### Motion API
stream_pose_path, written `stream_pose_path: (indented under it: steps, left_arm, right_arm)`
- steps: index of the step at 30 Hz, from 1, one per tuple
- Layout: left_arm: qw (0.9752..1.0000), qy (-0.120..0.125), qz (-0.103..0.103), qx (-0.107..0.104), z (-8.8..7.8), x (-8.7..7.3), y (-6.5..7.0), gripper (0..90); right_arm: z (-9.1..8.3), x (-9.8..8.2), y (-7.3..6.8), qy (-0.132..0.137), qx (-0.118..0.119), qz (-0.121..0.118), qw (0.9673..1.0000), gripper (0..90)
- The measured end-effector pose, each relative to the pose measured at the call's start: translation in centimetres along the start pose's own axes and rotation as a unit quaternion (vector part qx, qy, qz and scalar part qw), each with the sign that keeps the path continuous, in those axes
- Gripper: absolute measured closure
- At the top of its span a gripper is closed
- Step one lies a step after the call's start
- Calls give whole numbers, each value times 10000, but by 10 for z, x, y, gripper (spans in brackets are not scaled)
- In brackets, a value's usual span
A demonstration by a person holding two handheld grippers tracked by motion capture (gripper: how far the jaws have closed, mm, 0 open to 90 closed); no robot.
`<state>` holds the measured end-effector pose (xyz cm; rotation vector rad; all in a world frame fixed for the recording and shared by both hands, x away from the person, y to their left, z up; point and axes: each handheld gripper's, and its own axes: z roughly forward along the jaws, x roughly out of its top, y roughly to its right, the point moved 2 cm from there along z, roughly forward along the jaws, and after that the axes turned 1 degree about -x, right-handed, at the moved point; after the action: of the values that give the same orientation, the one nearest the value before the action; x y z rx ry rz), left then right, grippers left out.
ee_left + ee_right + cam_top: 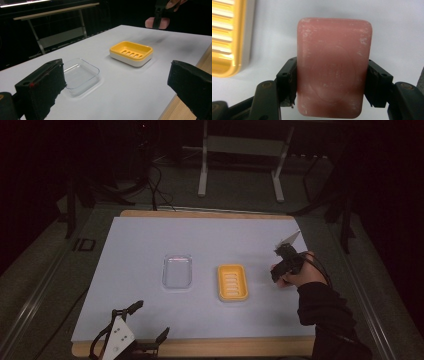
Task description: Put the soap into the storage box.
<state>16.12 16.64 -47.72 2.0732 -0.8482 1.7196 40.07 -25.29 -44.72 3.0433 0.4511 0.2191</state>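
A pink bar of soap [333, 67] is clamped by its long sides between the jaws of my right gripper [332, 85], held above the white tabletop. In the high view that gripper [276, 272] hangs just right of the yellow soap dish [232, 282], and the soap [274, 268] peeks out as a pink edge. From the left gripper view the lifted soap [163, 23] floats beyond the soap dish [131, 53]. My left gripper [150, 320] rests at the table's front left edge, open, with nothing between its fingers [42, 87].
A clear plastic tray [177, 270] lies left of the soap dish, also near the left jaw as the clear tray [79, 73]. The white mat [140, 245] covers a wooden table. A metal stand [240, 155] and cables sit on the dark floor behind.
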Motion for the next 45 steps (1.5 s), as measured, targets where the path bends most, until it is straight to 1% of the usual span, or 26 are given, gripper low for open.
stream_pose_path:
  steps: [5,7,12,19,20,21,22,25,26,27,28,29,34,37,40,43,45]
  left_arm:
    - [10000,3,6,-21,0,0,0,19]
    - [10000,19,2,-25,0,0,1,18]
    - [10000,24,8,-31,0,0,1,19]
    - [10000,27,17,-31,-1,0,1,19]
    - [10000,27,17,-31,-1,0,1,19]
    - [10000,34,7,-24,-1,1,1,19]
    - [10000,37,7,-21,-1,1,1,19]
    - [10000,32,9,-16,-1,1,1,19]
    - [10000,32,9,-16,-1,1,1,19]
    - [10000,35,7,-13,-1,1,1,19]
    - [10000,32,10,-21,-1,1,1,19]
    - [10000,24,23,-18,-1,1,1,19]
    - [10000,44,29,-11,-2,1,1,19]
    - [10000,52,32,-10,-2,1,1,19]
    - [10000,46,42,-13,-2,1,1,19]
    - [10000,46,45,-11,-2,1,1,19]
    - [10000,46,47,-4,-2,1,1,19]
  right_arm:
    - [-8,3,-9,83,103,25,9999,373]
    - [-9,5,-14,125,178,-18,9998,372]
    - [-12,9,-27,207,244,-73,9995,372]
    - [-14,14,-49,338,422,-155,9984,373]
    - [-14,14,-49,338,422,-155,9984,373]
    - [-14,15,-53,357,434,-155,9983,373]
    - [-14,17,-59,411,475,-166,9979,373]
    - [-15,20,-69,469,532,-149,9974,373]
    - [-15,20,-69,469,532,-149,9974,373]
    - [-15,21,-73,476,536,-158,9973,373]
    - [-15,22,-80,513,635,-174,9965,373]
    - [-15,22,-83,507,683,-184,9962,372]
    - [-15,24,-102,564,755,-275,9952,373]
    - [-14,24,-109,629,827,-241,9943,373]
    - [-12,25,-114,757,980,-59,9923,372]
    - [-9,25,-119,866,1021,76,9910,372]
    - [-8,25,-121,890,1012,99,9908,373]
